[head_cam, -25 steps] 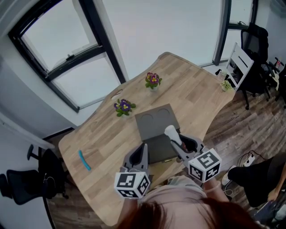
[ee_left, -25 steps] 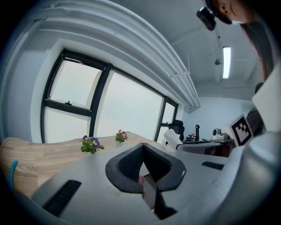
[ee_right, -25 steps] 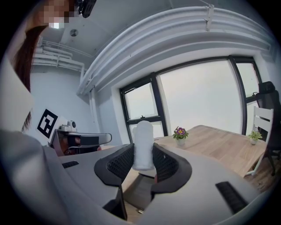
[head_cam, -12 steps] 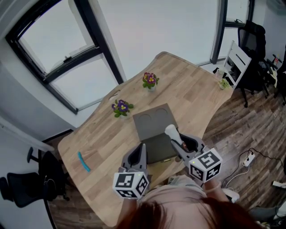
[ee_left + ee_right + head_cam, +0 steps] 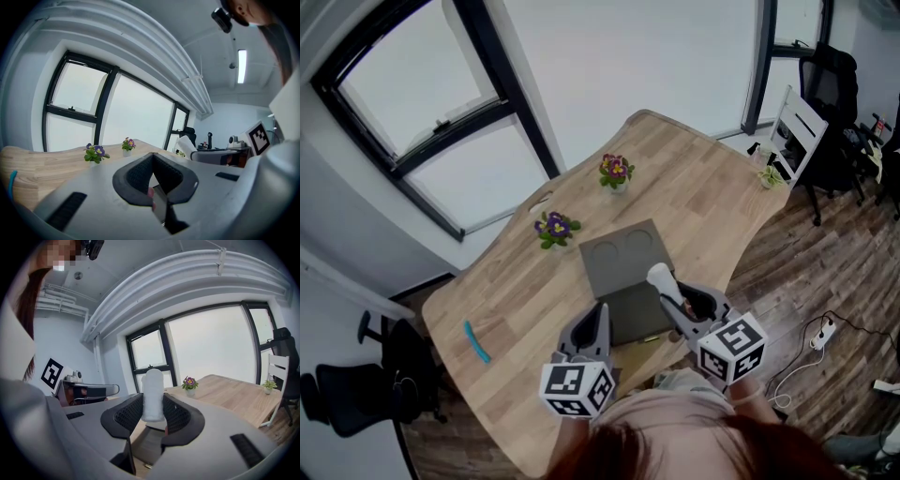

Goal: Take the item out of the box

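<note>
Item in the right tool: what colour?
White all over, no pattern. The item shows best in the right gripper view.

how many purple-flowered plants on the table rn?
2. One purple-flowered plant stands toward the far edge of the table; the second purple-flowered plant is nearer, just left of the grey box. None appears hidden.

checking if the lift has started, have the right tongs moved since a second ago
No. The right tongs, shut on the white item, sit over the same near-right part of the grey box as a second ago.
</note>
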The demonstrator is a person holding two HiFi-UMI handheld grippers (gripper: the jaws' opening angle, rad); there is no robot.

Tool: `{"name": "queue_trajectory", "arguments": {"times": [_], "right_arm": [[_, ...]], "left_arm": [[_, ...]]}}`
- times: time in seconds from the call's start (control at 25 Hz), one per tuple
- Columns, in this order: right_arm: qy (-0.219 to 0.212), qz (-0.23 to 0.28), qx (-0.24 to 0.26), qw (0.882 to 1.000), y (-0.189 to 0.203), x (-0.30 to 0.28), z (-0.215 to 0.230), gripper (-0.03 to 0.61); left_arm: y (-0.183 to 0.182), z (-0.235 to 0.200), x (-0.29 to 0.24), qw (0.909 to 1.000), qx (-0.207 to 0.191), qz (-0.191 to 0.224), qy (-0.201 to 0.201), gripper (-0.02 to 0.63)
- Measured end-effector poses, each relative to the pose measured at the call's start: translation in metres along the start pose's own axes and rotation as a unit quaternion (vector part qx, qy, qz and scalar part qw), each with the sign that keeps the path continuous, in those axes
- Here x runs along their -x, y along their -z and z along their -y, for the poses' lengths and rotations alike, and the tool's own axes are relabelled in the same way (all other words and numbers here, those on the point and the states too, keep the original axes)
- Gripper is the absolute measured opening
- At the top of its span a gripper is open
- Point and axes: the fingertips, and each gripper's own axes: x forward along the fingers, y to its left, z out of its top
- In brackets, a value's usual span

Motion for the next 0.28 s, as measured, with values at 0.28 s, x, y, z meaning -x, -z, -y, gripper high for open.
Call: {"name": "queue_trajectory", "arguments": {"times": [0.28], "right_arm": [[-0.004,0.002,0.003,1.0,0.0,-0.0044,-0.001,0.126]], "left_arm": [[0.0017,-0.0037,-0.0027,1.0,0.003,-0.001,-0.001,-0.006]]}}
